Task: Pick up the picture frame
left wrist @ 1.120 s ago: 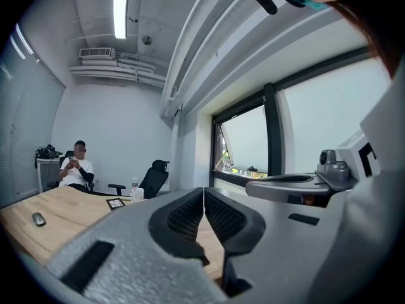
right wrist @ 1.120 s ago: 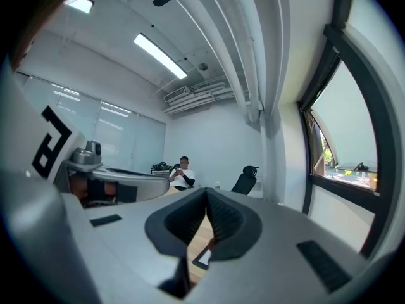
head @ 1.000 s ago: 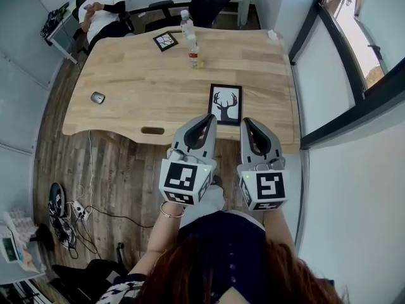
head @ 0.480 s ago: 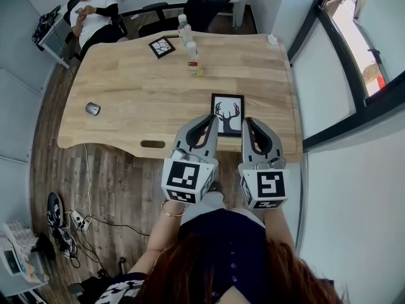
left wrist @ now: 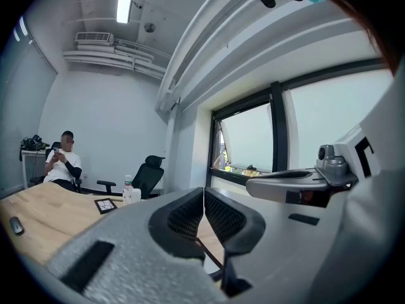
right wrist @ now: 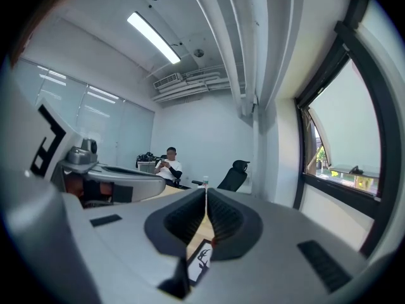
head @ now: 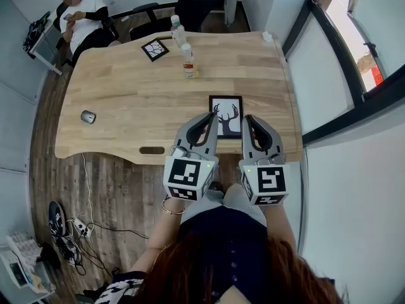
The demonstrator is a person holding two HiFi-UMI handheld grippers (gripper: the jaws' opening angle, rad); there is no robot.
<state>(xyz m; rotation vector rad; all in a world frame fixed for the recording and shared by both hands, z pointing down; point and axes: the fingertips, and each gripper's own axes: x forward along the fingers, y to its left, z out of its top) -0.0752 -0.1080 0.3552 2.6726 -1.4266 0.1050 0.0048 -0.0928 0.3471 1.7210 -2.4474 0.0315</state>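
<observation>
Wooden table (head: 126, 87): a computer mouse (head: 88, 116) lies near the left edge, well apart from everything else. At the far edge, a small black frame with a white pattern (head: 155, 49) lies flat, with two plastic bottles (head: 188, 59) upright just to its right. The picture frame (head: 226, 115), black with a deer-head print, lies flat toward the near right corner, close to the near edge. Left gripper (head: 210, 116): jaws closed together and empty, tip over the frame's lower left corner in the head view. Right gripper (head: 248, 120): jaws likewise closed and empty, tip just right of the frame. Neither gripper is seen touching the frame. A person (head: 79, 18) sits beyond the far left corner.
</observation>
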